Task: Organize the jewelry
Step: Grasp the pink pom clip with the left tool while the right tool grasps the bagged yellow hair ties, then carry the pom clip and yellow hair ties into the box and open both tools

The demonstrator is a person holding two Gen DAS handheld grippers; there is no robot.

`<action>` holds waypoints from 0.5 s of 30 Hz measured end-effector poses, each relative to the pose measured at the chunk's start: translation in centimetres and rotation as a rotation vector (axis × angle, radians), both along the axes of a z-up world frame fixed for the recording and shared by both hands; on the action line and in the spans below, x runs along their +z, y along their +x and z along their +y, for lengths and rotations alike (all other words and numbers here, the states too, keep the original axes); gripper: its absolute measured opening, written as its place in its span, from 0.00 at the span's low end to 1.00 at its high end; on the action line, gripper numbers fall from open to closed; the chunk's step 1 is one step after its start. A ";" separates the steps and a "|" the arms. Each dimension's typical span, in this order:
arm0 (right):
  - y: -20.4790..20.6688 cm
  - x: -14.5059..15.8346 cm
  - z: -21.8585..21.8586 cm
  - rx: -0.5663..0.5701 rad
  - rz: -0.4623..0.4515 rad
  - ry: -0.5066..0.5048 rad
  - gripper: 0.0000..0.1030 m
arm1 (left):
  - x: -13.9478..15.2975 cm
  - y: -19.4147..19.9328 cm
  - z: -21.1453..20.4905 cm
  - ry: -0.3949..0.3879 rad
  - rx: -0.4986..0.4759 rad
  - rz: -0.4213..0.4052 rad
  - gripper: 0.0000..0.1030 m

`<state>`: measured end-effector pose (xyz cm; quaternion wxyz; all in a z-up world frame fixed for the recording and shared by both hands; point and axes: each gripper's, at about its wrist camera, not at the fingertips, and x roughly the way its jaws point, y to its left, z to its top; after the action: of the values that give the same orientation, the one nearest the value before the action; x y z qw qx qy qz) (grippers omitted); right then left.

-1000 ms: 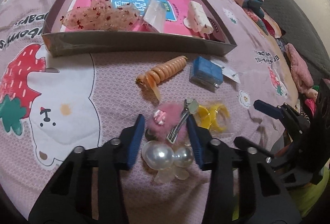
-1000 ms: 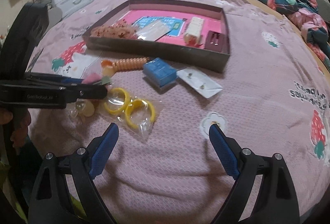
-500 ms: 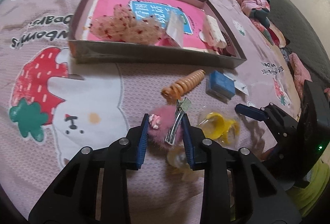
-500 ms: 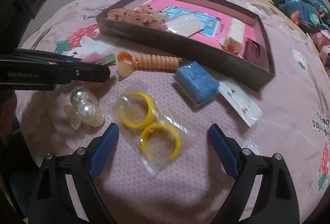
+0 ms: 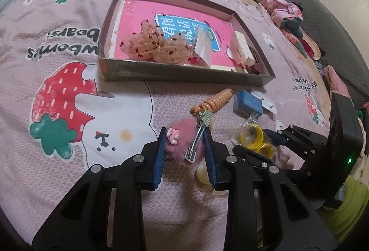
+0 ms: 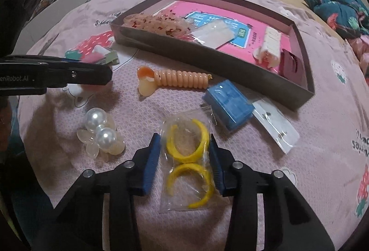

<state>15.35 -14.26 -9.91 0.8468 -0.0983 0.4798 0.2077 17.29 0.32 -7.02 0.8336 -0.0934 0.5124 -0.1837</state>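
**Both claws on hair pieces, bed spread**

My left claw [image 5: 185, 149] pinches the pink fluffy hair clip [image 5: 184, 135], lifted off the bedspread [image 5: 69, 181]. My right claw [image 6: 184, 161] has just been closing; its pads now press the clear bag of yellow hoops [image 6: 188, 158], lying flat. Pearl clip [image 6: 100, 133] at 9 o'clock of the bag, blue box [image 6: 228, 105] at 1, peach coil tie [image 6: 177, 79] at 12. Tray [image 6: 207, 61] beyond.

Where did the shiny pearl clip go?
In the right wrist view, the pearl clip lies on the pink bedspread, left of the bagged yellow hoops.
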 end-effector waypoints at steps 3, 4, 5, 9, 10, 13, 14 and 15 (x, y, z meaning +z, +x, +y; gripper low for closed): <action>-0.6 0.4 -0.9 -0.026 0.003 0.014 0.37 | 0.7 -0.3 0.2 0.000 0.002 -0.016 0.22; -0.9 0.6 -1.4 -0.040 0.005 0.025 0.37 | 0.8 -0.4 0.3 0.000 0.002 -0.019 0.22; -1.1 0.8 -1.7 -0.048 0.006 0.033 0.37 | 0.9 -0.6 0.3 -0.001 0.005 -0.023 0.22; -1.9 2.2 -3.4 -0.088 -0.005 0.058 0.37 | 1.9 -0.8 0.3 -0.006 0.009 -0.046 0.22; -2.1 2.5 -3.8 -0.096 -0.008 0.063 0.37 | 2.2 -0.8 0.3 -0.007 0.008 -0.052 0.22; -2.5 3.9 -5.0 -0.118 -0.031 0.073 0.37 | 3.2 -0.7 0.1 -0.004 0.007 -0.075 0.22; -2.6 4.4 -5.4 -0.125 -0.040 0.080 0.37 | 3.5 -0.6 0.0 -0.003 0.008 -0.083 0.22; -2.6 5.0 -5.8 -0.130 -0.049 0.086 0.37 | 3.8 -0.6 0.0 -0.002 0.008 -0.090 0.22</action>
<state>12.74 -20.09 -4.96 0.8734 -0.0354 0.4549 0.1701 16.72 0.30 -3.22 0.8563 -0.0879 0.4740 -0.1851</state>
